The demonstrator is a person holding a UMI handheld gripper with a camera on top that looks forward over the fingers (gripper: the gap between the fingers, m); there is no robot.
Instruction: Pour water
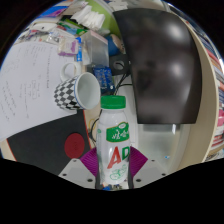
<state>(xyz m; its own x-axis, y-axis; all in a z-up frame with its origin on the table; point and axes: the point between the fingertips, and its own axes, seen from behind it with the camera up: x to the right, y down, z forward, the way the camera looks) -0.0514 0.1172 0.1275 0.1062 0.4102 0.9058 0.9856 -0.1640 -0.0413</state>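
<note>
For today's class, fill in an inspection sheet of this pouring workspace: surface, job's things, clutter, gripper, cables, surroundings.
Surface: light tabletop, partly covered by a dark mat.
Job's things: bottle with white cap, green and red label, upright between the fingers; white cup beyond it, tipped, mouth facing the camera.
Clutter: checkered mug beside the cup; red round item beside the bottle.
Gripper: gripper shut on the bottle, purple pads against its sides.
Cables: dark cables behind the cup.
Surroundings: black monitor; whiteboard with writing.
</note>
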